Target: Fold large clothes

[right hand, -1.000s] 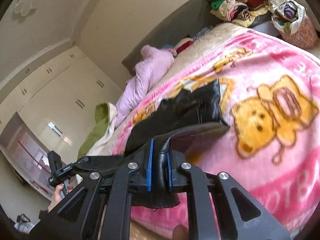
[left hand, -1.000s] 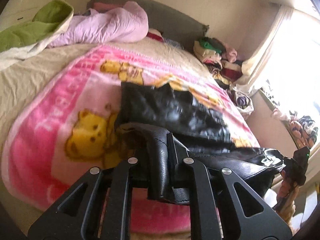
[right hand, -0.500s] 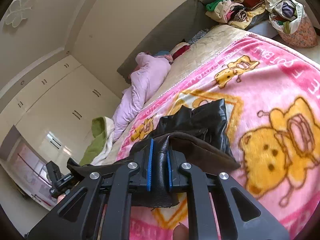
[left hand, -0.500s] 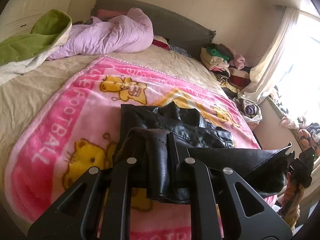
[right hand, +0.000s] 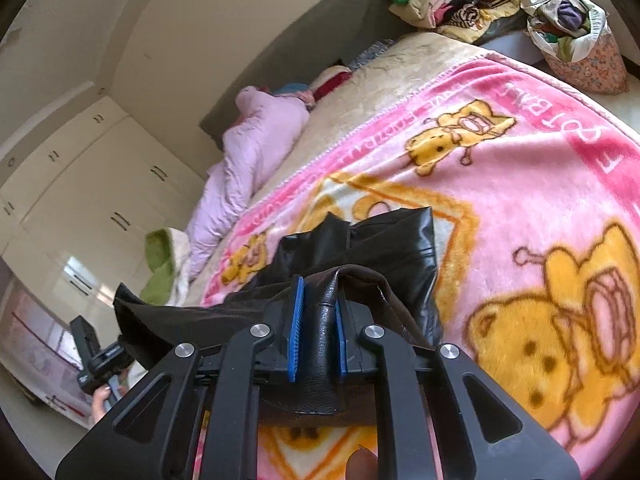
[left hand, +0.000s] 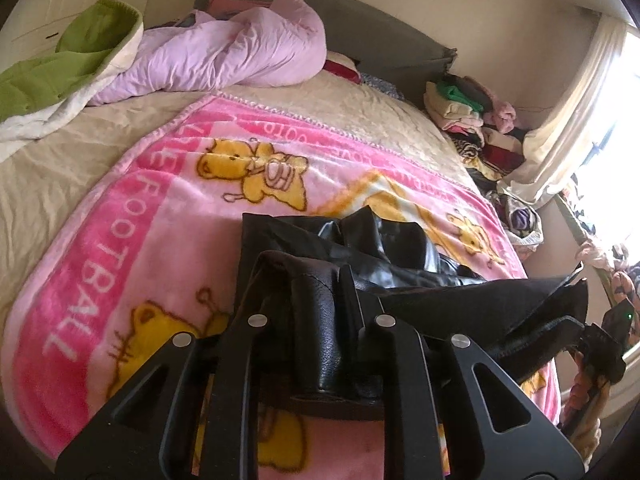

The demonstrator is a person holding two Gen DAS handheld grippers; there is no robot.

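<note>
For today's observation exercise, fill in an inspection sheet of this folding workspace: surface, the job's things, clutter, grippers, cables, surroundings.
Surface: pink cartoon-bear blanket spread on a beige bedsheet.
Job's things: black leather garment, far part lying on the blanket, near edge lifted and stretched between both grippers.
Clutter: lilac duvet, green blanket, clothes pile, floral bag of clothes.
Grippers: left gripper jaws opening, leather fold between them; right gripper blue pads pressed on a leather fold.
Cables: nothing seen.
Surroundings: grey headboard, white wardrobe, curtain by a bright window.
</note>
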